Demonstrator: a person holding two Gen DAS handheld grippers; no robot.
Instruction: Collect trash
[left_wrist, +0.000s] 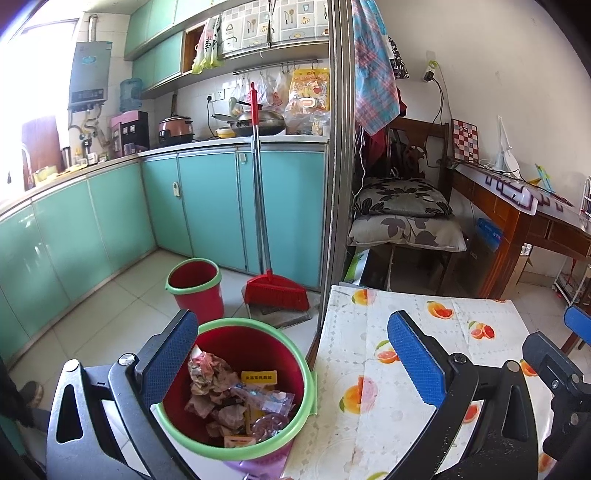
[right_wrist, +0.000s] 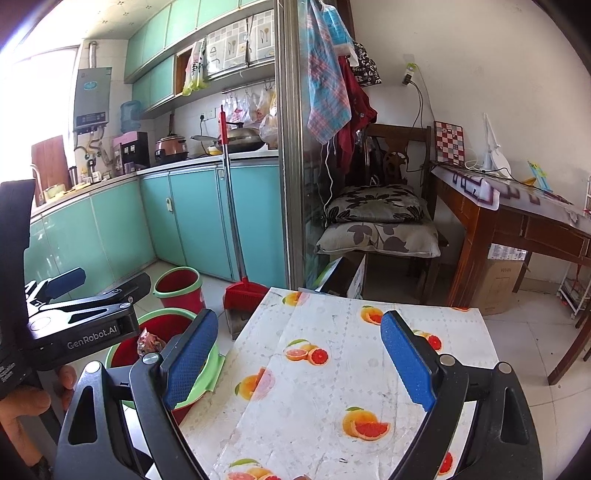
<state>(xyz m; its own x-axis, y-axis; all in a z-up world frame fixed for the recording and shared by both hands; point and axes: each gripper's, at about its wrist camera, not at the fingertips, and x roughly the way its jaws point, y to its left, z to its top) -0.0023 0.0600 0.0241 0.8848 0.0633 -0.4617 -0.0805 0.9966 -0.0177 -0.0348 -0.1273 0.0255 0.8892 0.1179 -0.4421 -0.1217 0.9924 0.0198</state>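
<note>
A red bin with a green rim (left_wrist: 236, 387) stands on the floor at the table's left edge, holding crumpled paper and wrappers (left_wrist: 229, 398). My left gripper (left_wrist: 291, 362) is open and empty, its fingers spread above the bin and the table edge. My right gripper (right_wrist: 299, 362) is open and empty over the fruit-print tablecloth (right_wrist: 332, 369). The same bin shows in the right wrist view (right_wrist: 122, 350), partly hidden behind the left gripper (right_wrist: 74, 295). The right gripper's edge shows in the left wrist view (left_wrist: 561, 354).
A second red bin (left_wrist: 195, 284) stands on the kitchen floor beside a red broom and dustpan (left_wrist: 277, 291). Teal cabinets (left_wrist: 207, 206) line the back. A chair with cushions (left_wrist: 402, 214) and a wooden desk (left_wrist: 517, 218) stand beyond the table.
</note>
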